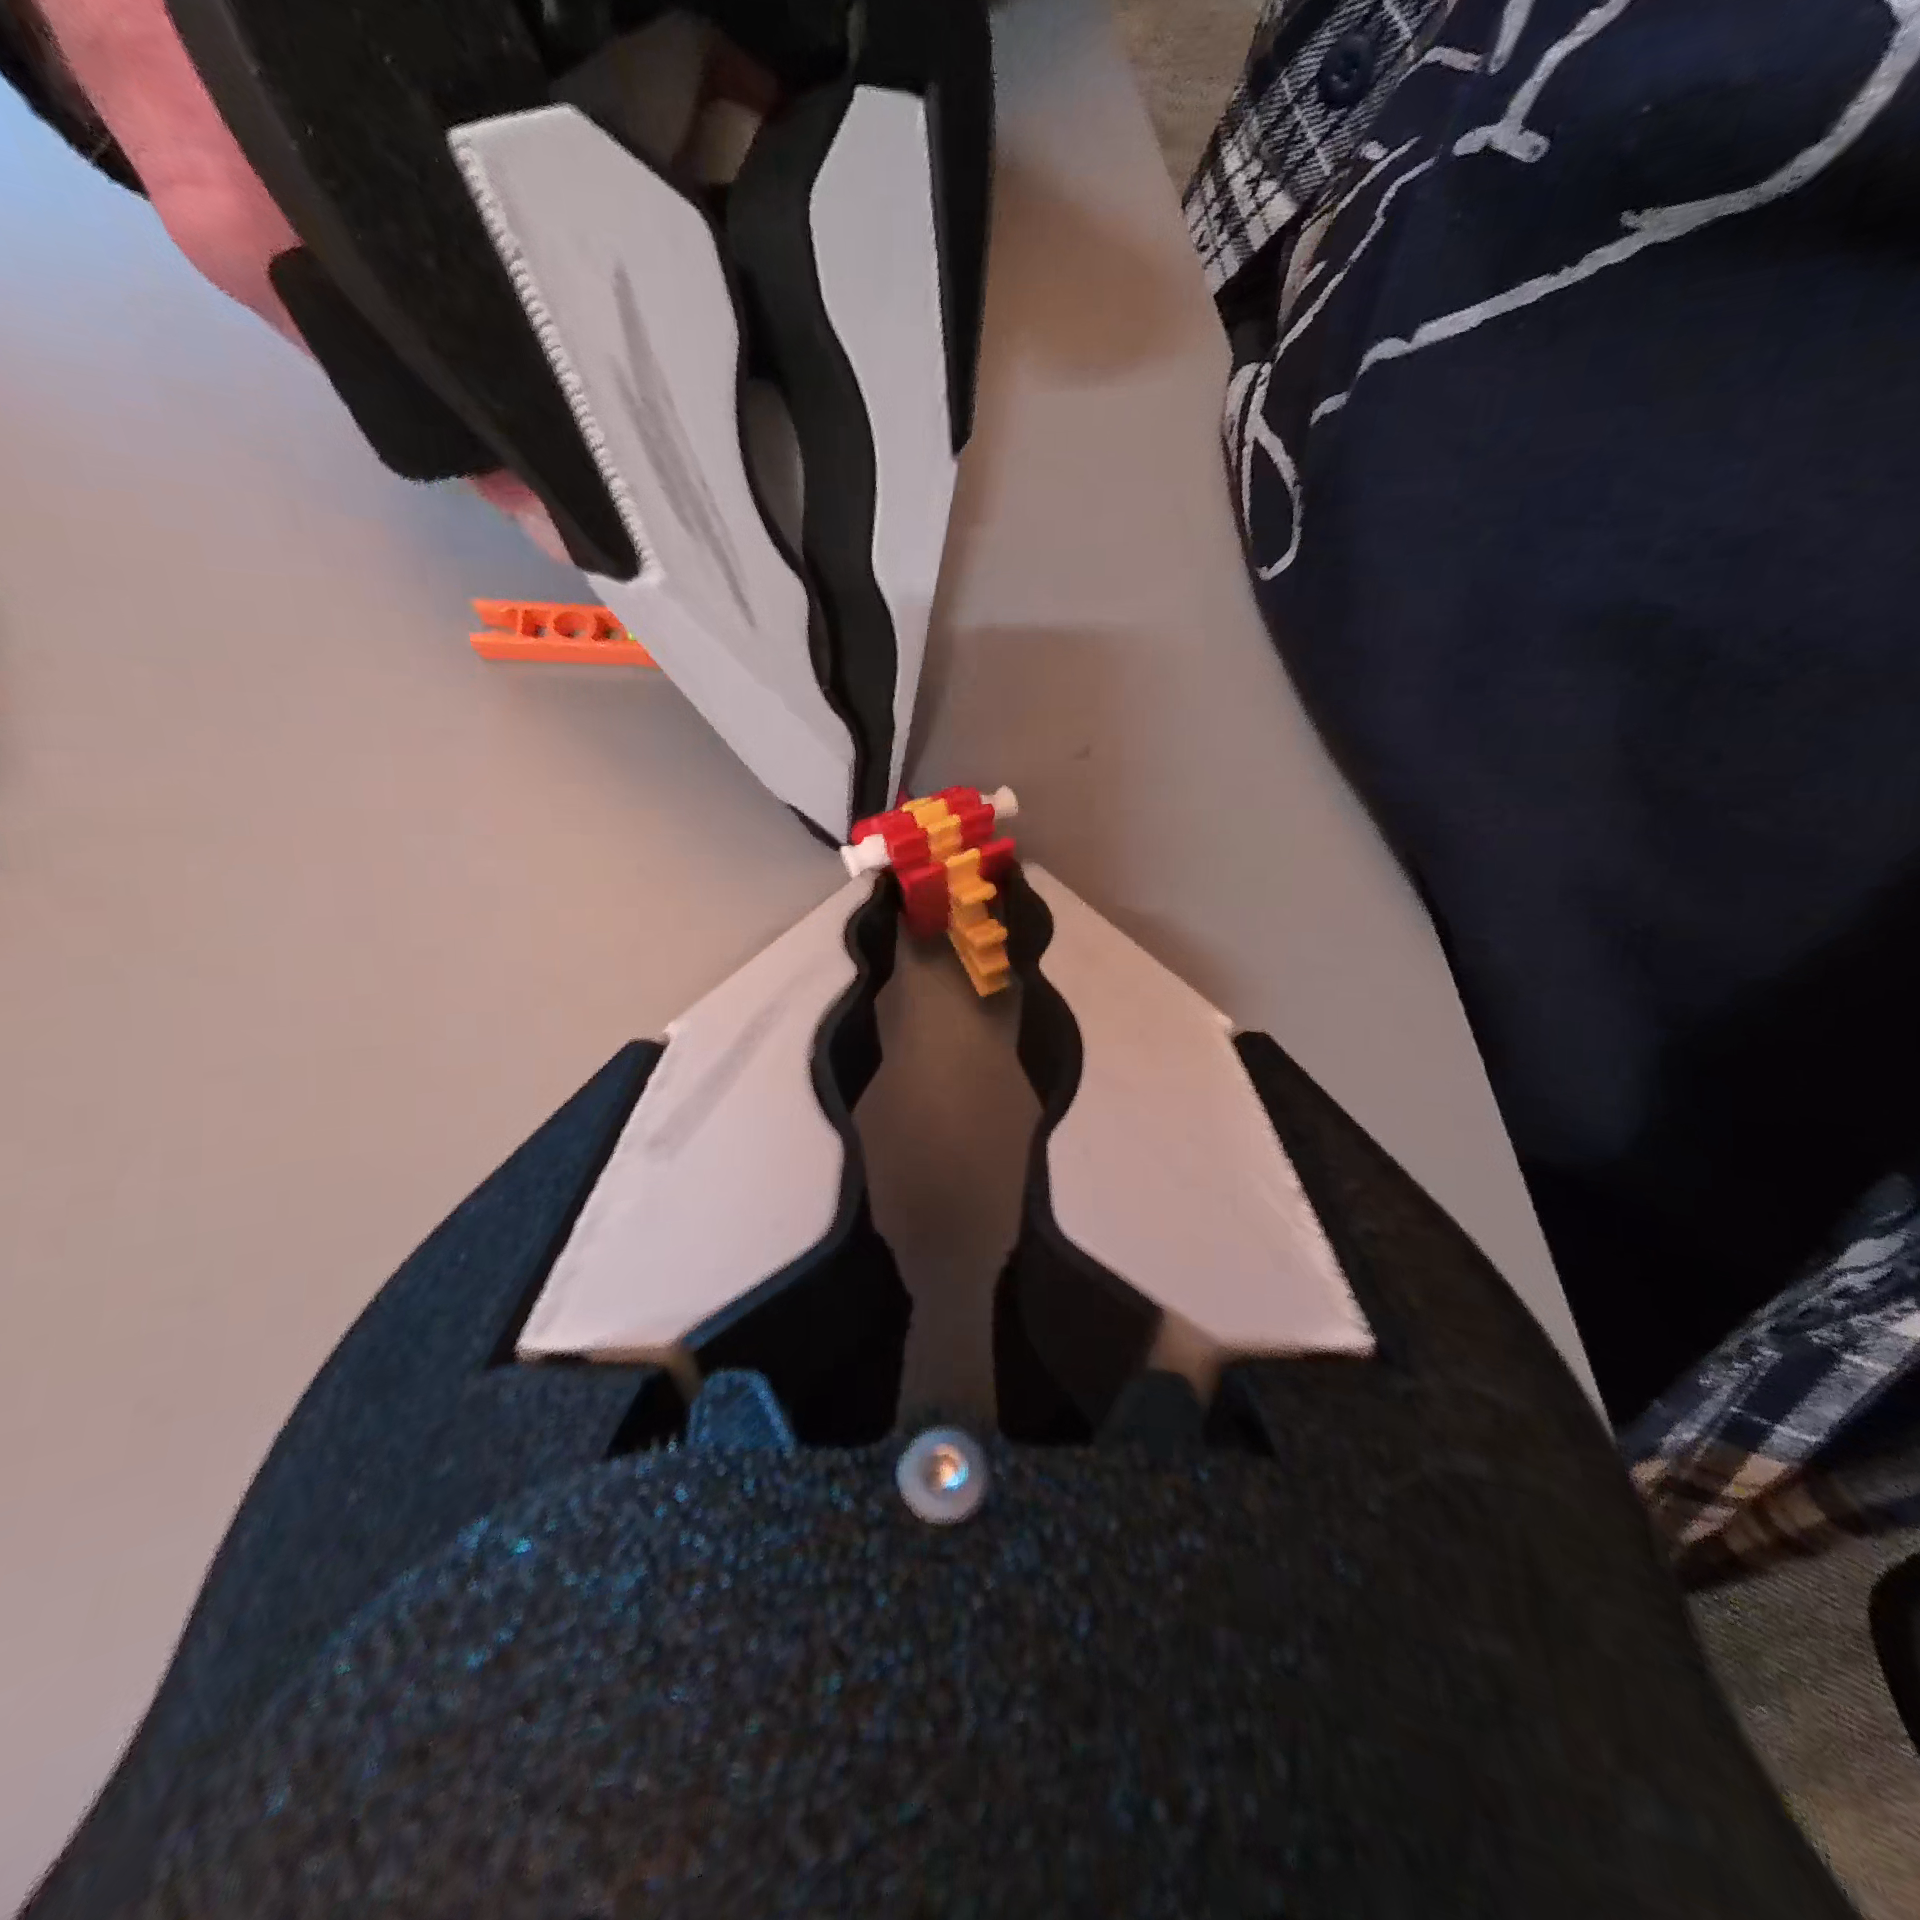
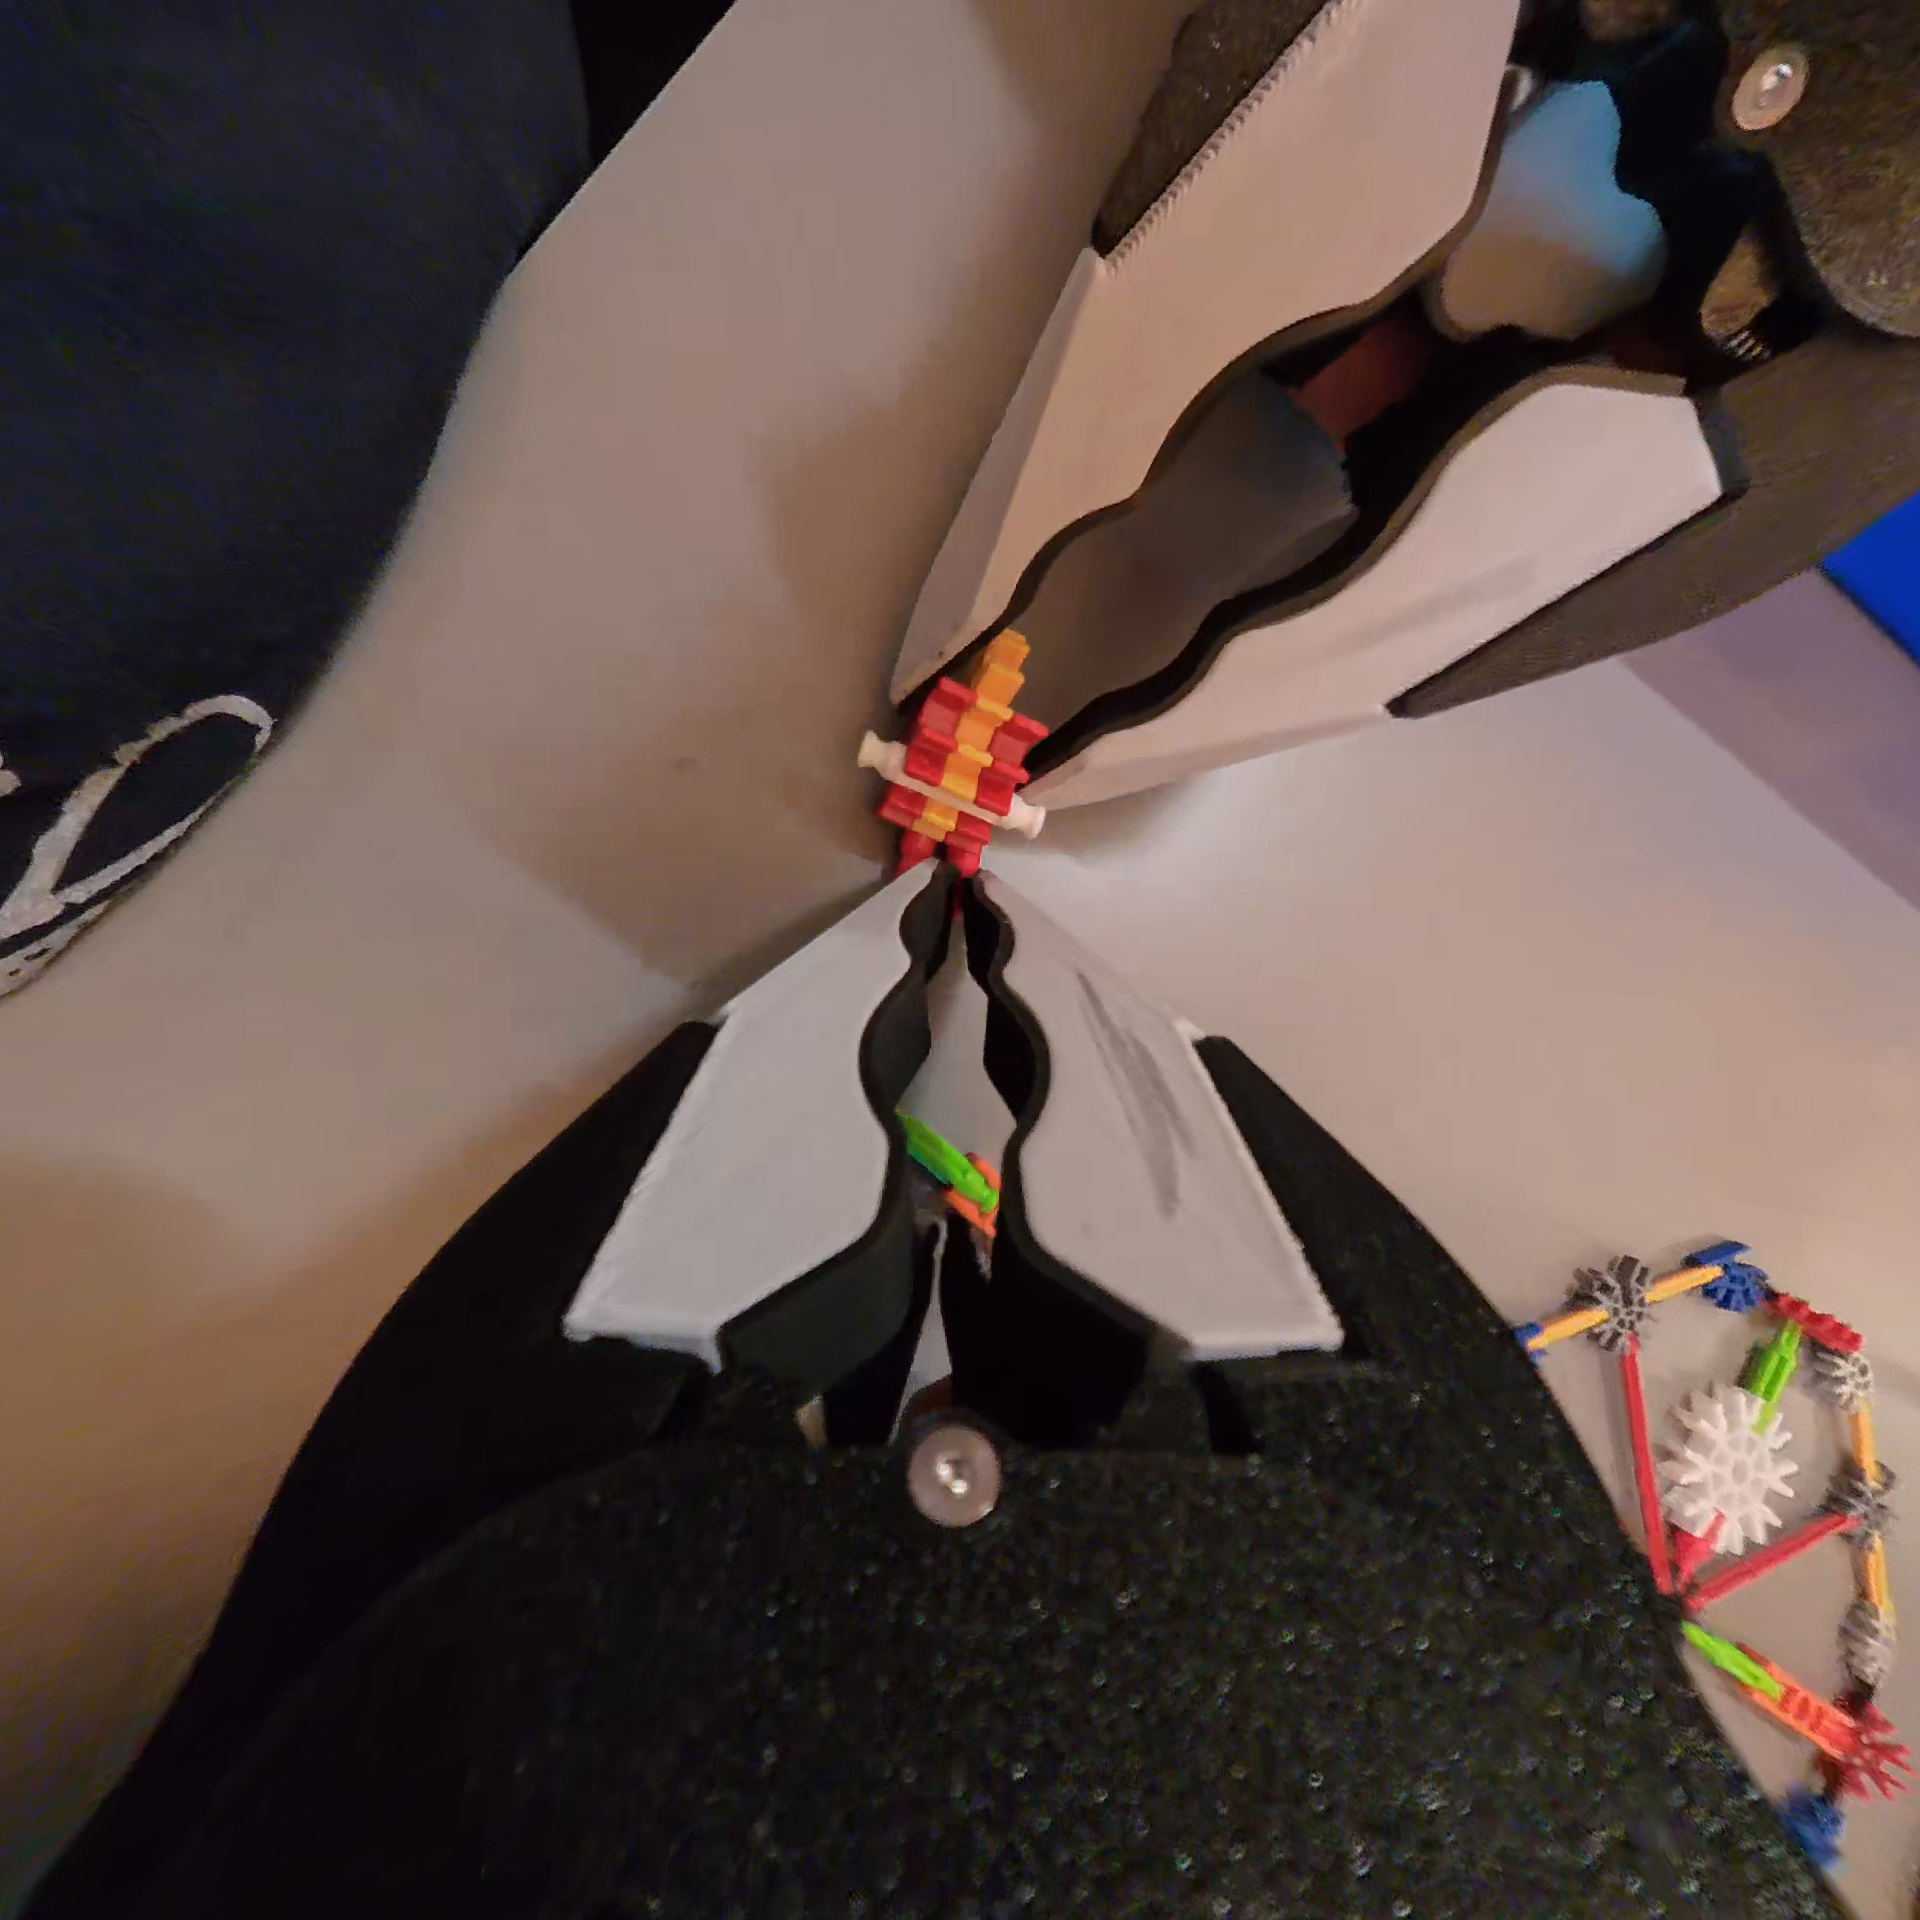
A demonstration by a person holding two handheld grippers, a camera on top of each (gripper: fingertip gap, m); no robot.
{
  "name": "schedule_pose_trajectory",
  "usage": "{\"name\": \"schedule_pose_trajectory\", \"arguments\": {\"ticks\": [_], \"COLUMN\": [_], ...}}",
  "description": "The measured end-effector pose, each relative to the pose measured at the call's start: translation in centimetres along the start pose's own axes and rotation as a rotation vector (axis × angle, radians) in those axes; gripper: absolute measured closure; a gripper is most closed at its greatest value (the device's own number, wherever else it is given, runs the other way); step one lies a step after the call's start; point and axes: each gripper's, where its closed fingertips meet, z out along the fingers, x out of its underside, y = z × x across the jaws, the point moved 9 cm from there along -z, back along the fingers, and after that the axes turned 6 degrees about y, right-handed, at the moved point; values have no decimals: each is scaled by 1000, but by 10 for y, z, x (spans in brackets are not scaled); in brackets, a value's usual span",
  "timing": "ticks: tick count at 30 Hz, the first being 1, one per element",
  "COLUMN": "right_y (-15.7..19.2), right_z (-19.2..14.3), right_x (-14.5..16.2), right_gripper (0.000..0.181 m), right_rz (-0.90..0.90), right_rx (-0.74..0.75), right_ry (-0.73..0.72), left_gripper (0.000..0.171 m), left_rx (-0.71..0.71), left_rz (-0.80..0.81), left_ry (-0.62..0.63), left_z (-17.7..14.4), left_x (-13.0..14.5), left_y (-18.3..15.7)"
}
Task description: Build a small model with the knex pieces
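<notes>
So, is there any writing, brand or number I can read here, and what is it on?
Nothing reads clearly.
Flat orange plastic rod: raised marks, too blurred to read.
Dark blue garment: white scrawled lines, not legible as words.
Orange rod in the colourful rod-and-connector model: raised marks, too small to read.
Red and yellow toothed plastic piece, gripped by left claw and right claw: no writing.

Pale tabletop (image 2: 1455, 935) — rod-and-connector toy frame (image 2: 1745, 1475) at edge; orange rod (image 1: 556, 634) lying flat; dark printed shirt (image 1: 1610, 520) beside.
</notes>
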Motion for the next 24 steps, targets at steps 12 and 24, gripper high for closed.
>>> {"name": "schedule_pose_trajectory", "arguments": {"ticks": [12,24], "right_y": [-3,-7], "right_z": [1,3], "right_x": [8,8], "right_gripper": [181,181], "right_rz": [353,632], "right_rx": [-74,-90], "right_ry": [-86,-115], "left_gripper": [116,135], "left_rx": [-726,-1018], "left_rz": [-216,-372], "left_ry": [-23,87], "left_z": [5,28], "left_x": [0,-15], "left_y": [-55,-60]}}
